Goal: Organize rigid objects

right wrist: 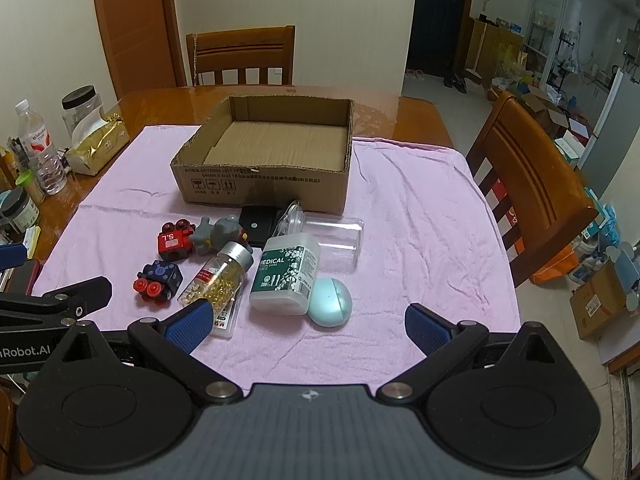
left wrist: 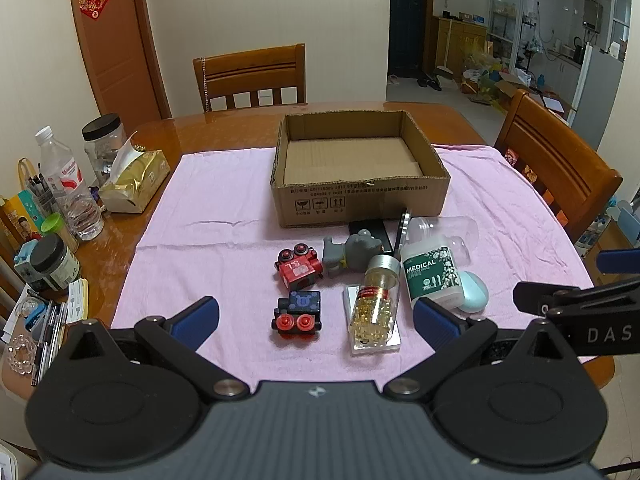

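Note:
An empty cardboard box (left wrist: pixel 360 204) (right wrist: pixel 264 186) stands on the pink cloth (left wrist: pixel 208 216). In front of it lie a red toy block (left wrist: pixel 299 269) (right wrist: pixel 174 245), a dark blue toy block (left wrist: pixel 298 314) (right wrist: pixel 158 278), a grey figurine (left wrist: pixel 352 254) (right wrist: pixel 218 236), a capsule bottle (left wrist: pixel 376 300) (right wrist: pixel 218 278) on a flat clear case (left wrist: pixel 394 340), a green MEDICAL box (left wrist: pixel 432 276) (right wrist: pixel 286 276), a pale blue egg-shaped case (left wrist: pixel 474 292) (right wrist: pixel 331 301), a clear jar (left wrist: pixel 444 230) (right wrist: pixel 336 242) and a black case (right wrist: pixel 259 225). My left gripper (left wrist: pixel 316 322) and right gripper (right wrist: pixel 308 326) are open, empty, near the table's front edge.
Bottles, jars, a tissue pack (left wrist: pixel 134 180) and pens crowd the table's left side. Wooden chairs stand behind (left wrist: pixel 250 76) and to the right (left wrist: pixel 560 164). The right gripper shows at the right edge of the left wrist view (left wrist: pixel 560 300).

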{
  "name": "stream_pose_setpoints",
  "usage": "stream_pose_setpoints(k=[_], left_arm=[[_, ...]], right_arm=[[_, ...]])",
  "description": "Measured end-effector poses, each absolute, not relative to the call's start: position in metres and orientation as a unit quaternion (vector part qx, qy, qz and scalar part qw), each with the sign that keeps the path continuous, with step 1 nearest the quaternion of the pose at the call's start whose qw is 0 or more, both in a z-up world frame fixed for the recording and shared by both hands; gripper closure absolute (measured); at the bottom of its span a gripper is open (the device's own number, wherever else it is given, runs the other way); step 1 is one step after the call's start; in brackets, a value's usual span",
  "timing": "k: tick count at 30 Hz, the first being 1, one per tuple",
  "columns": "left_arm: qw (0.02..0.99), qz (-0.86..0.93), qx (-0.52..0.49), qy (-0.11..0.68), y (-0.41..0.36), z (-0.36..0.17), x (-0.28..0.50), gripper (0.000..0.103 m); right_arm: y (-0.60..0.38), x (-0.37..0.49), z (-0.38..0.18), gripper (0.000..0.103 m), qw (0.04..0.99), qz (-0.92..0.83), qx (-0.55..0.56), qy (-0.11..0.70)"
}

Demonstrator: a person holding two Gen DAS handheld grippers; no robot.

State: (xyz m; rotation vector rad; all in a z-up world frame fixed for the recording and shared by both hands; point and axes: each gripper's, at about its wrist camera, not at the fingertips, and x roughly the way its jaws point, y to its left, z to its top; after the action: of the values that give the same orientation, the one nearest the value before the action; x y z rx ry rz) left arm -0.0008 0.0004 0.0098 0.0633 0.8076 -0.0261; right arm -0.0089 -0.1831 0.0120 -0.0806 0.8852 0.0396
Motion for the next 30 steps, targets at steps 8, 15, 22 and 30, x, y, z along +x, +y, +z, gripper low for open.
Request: stream_pose_setpoints(k=[8, 15, 22, 30], left_arm=[[0.919, -0.012, 0.032, 0.392, -0.0001, 0.0127, 0.0022, 0.001], [0.919, -0.013, 0.031, 0.392, -0.0001, 0.0128, 0.0023, 0.001], [0.919, -0.013, 0.031, 0.392, -0.0003, 0.013, 0.0037, 0.001], [0.92, -0.026, 0.031, 0.391, -0.001, 0.0069, 0.0091, 0.001]], right_arm=[[-0.1823, -0.0081, 0.0136, 0.0, 0.904, 0.019, -0.041, 0.426], [-0.1818, -0.0075, 0.0147, 0.0, 0.904, 0.018, -0.042, 0.425], [-0.1815, -0.0058, 0.0165, 0.0, 0.905, 0.018, -0.043, 0.422], [-0.1828, -0.0059, 0.0139, 0.0, 0.907, 0.015, -0.046, 0.418]])
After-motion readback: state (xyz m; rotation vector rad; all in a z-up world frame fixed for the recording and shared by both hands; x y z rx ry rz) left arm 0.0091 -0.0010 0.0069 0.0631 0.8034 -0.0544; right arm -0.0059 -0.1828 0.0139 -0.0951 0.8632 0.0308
